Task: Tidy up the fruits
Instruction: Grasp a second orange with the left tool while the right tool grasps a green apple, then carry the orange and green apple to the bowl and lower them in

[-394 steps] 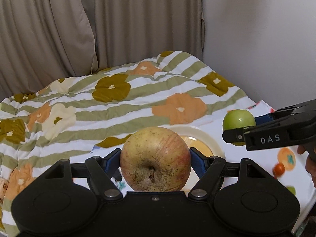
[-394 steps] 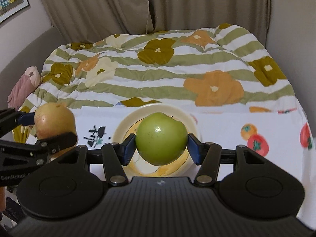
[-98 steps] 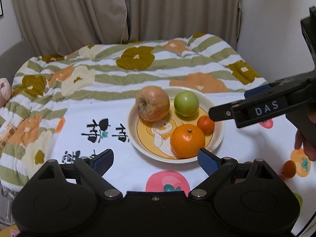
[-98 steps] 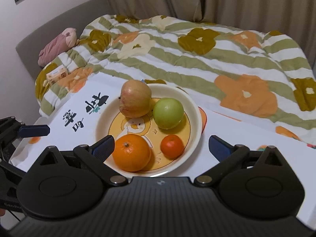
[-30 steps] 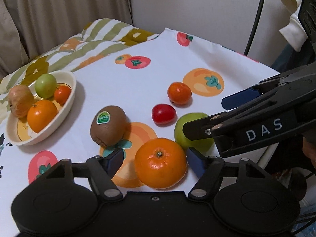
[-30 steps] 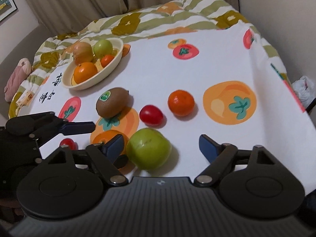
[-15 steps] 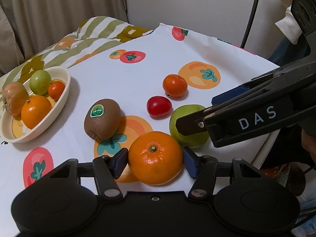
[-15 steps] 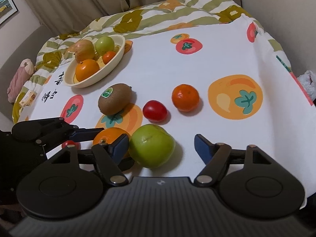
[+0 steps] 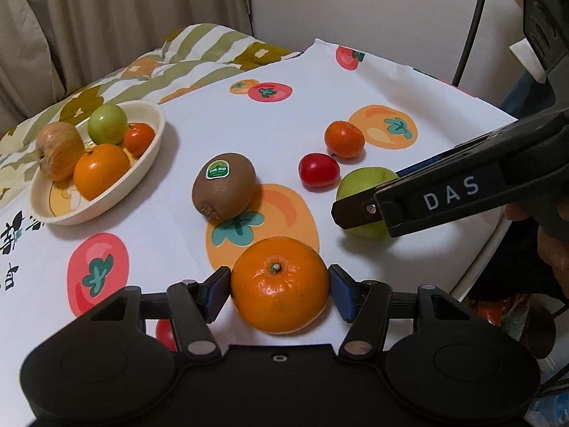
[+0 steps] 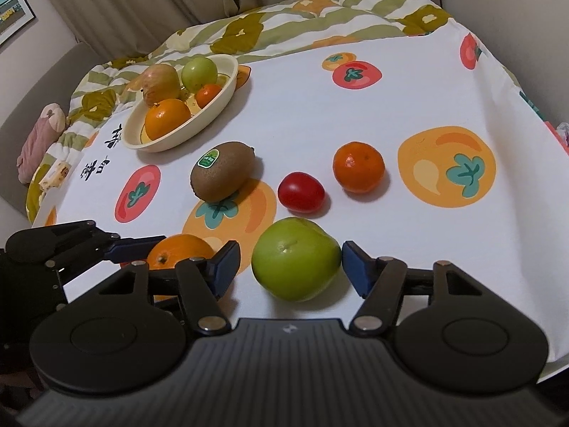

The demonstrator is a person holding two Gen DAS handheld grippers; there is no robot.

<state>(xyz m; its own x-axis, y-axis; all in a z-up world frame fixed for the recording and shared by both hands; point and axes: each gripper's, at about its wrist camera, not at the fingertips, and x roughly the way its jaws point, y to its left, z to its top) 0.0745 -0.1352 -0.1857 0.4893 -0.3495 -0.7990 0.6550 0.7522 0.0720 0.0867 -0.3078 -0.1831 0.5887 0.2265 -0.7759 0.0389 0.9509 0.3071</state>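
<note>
My left gripper (image 9: 279, 290) is shut on a large orange (image 9: 280, 284) that rests on the tablecloth, with both blue pads against its sides. A green apple (image 10: 295, 258) sits between the fingers of my right gripper (image 10: 290, 267). Those jaws are closing, and a small gap remains beside the left pad. The cream bowl (image 10: 227, 89) at the far left holds a russet apple, a green apple, an orange and a small tangerine. A kiwi (image 10: 222, 170), a red tomato (image 10: 300, 192) and a tangerine (image 10: 358, 167) lie loose on the cloth.
The fruit-print tablecloth (image 10: 320, 106) ends at a table edge close on the right. A striped floral quilt (image 10: 284, 21) lies behind the bowl. A small red fruit (image 9: 165, 332) peeks out under my left gripper. A hand (image 9: 554, 245) holds the right gripper (image 9: 426, 199).
The left jaws have come together onto the orange. The right jaws have narrowed around the green apple. Neither hand has shifted much.
</note>
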